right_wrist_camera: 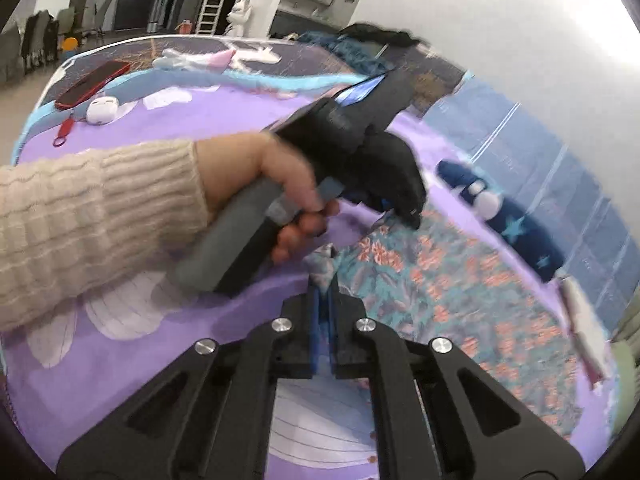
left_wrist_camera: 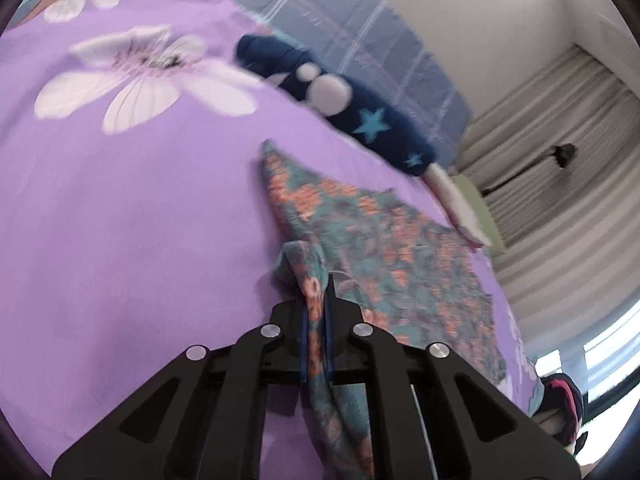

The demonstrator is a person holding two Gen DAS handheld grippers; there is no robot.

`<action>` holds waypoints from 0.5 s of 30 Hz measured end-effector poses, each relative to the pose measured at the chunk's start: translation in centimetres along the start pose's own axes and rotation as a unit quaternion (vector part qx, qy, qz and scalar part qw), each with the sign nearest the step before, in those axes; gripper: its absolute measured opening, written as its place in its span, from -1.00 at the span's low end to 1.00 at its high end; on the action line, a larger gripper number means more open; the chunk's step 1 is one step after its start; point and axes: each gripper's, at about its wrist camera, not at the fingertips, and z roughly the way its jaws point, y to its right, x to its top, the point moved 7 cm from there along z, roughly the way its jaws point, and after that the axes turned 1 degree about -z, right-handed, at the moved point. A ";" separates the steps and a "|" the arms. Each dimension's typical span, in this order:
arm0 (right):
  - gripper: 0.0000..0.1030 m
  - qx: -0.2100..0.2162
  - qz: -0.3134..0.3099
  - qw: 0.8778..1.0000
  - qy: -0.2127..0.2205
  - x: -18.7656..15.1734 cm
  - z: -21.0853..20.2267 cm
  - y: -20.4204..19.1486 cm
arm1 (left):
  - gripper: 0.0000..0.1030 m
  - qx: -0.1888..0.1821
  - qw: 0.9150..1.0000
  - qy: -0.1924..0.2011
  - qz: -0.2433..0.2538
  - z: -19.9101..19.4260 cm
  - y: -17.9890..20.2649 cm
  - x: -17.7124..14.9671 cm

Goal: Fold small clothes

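A small teal cloth with orange flowers [left_wrist_camera: 380, 240] lies on the purple flowered bedsheet [left_wrist_camera: 120, 220]. My left gripper [left_wrist_camera: 316, 292] is shut on a bunched edge of it, and the fabric runs down between the pads. In the right wrist view the same cloth [right_wrist_camera: 460, 288] spreads to the right. My right gripper [right_wrist_camera: 325, 280] is shut on a near corner that pokes up past its tips. A hand in a cream knit sleeve [right_wrist_camera: 100, 216] holds the left gripper [right_wrist_camera: 400, 216], whose tips meet the cloth's far-left edge.
A navy garment with stars and white dots [left_wrist_camera: 360, 112] lies just beyond the cloth, beside a blue checked quilt [left_wrist_camera: 360, 40]. A red phone [right_wrist_camera: 92, 84], a white round case [right_wrist_camera: 102, 110], pale clothes [right_wrist_camera: 212, 58] and a dark pile [right_wrist_camera: 372, 40] sit at the bed's far side.
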 end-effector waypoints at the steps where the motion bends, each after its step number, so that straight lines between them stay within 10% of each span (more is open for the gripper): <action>1: -0.94 0.014 0.013 1.000 -0.012 -0.5 0.6 0.2 | -0.89 -0.001 1.000 0.002 -0.004 -0.1 0.0 0.0; 15: -0.94 0.009 0.147 0.987 0.067 -1.2 -6.7 8.5 | -0.89 0.027 0.996 0.010 0.083 -0.4 11.3 2.8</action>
